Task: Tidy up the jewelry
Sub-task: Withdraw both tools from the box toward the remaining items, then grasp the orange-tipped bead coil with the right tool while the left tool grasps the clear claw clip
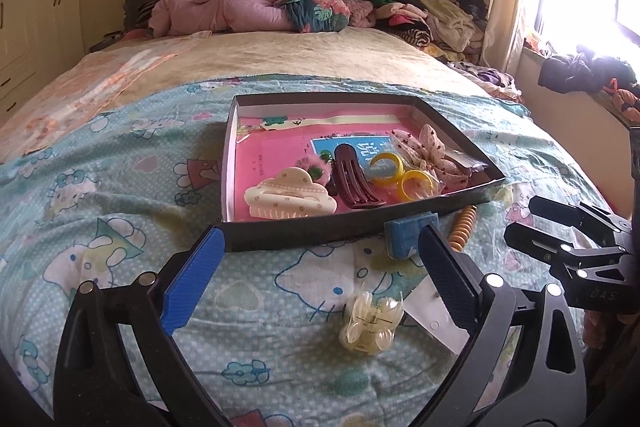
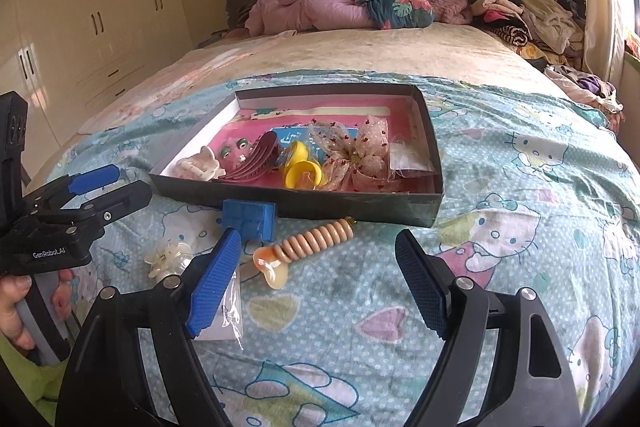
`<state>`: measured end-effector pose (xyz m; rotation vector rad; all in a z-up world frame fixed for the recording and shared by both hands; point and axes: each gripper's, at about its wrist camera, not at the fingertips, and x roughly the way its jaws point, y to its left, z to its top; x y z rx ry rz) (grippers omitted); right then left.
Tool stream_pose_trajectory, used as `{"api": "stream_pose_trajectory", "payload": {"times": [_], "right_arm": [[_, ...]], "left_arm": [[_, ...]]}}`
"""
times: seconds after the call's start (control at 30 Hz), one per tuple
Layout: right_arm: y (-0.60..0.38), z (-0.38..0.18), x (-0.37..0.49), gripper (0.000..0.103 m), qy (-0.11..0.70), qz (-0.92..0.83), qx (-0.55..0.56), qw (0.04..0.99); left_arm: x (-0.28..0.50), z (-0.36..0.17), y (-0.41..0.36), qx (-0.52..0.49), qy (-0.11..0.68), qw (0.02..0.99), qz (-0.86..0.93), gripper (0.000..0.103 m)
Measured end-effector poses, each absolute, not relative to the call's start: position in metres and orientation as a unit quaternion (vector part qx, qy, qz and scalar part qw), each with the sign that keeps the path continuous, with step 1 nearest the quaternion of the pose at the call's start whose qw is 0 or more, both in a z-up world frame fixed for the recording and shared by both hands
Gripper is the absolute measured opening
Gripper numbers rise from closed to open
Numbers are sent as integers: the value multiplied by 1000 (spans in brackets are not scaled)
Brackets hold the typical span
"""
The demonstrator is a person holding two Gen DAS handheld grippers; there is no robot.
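on the bed [image 1: 120, 155], over a pale blue cartoon-cat sheet [image 2: 520, 187], sits a shallow dark box [image 1: 312, 231] lined in pink. inside it, in the left wrist view, lie a cream claw clip [image 1: 288, 197], a dark red hair clip [image 1: 354, 181] just beside it, two yellow rings [image 1: 402, 175] and a spotted fabric bow [image 1: 434, 151] toward the right wall.

outside the box, near its front wall, rest a blue block-shaped piece [image 2: 250, 219], a peach spiral hair tie [image 2: 316, 237] with a flat charm at its end, a small clear claw clip [image 1: 370, 321] and a clear packet with a white card [image 2: 226, 311].

the left gripper [image 1: 320, 267] has its jaws released and wide apart, with nothing between them; the small clear claw clip lies on the sheet below the gap. the right gripper [image 2: 316, 283] likewise has its jaws released and empty, above the sheet, with the spiral hair tie just ahead of its left finger. a hand [image 2: 18, 311] grips the left gripper's handle at the edge of the right wrist view.
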<state>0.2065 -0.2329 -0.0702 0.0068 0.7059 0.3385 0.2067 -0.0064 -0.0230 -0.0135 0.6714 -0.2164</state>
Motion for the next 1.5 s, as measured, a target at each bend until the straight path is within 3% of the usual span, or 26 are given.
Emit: {"api": "stream_pose_trajectory", "payload": {"times": [0.87, 1.07, 1.27, 1.43, 1.5], "right_arm": [[-212, -100, 207, 77, 372, 168, -35, 912], [-202, -108, 211, 65, 378, 176, -48, 908], [-191, -112, 219, 44, 379, 177, -62, 906], [-184, -119, 222, 21, 382, 176, -67, 905], [-184, -119, 222, 19, 378, 176, -64, 907]], "left_arm": [[175, -53, -9, 16, 360, 923, -139, 91], [180, -62, -12, 16, 371, 917, -143, 91], [186, -69, -9, 9, 378, 914, -145, 86], [189, -73, -10, 6, 380, 913, -150, 81], [191, -74, -11, 6, 382, 912, -153, 79]]}}
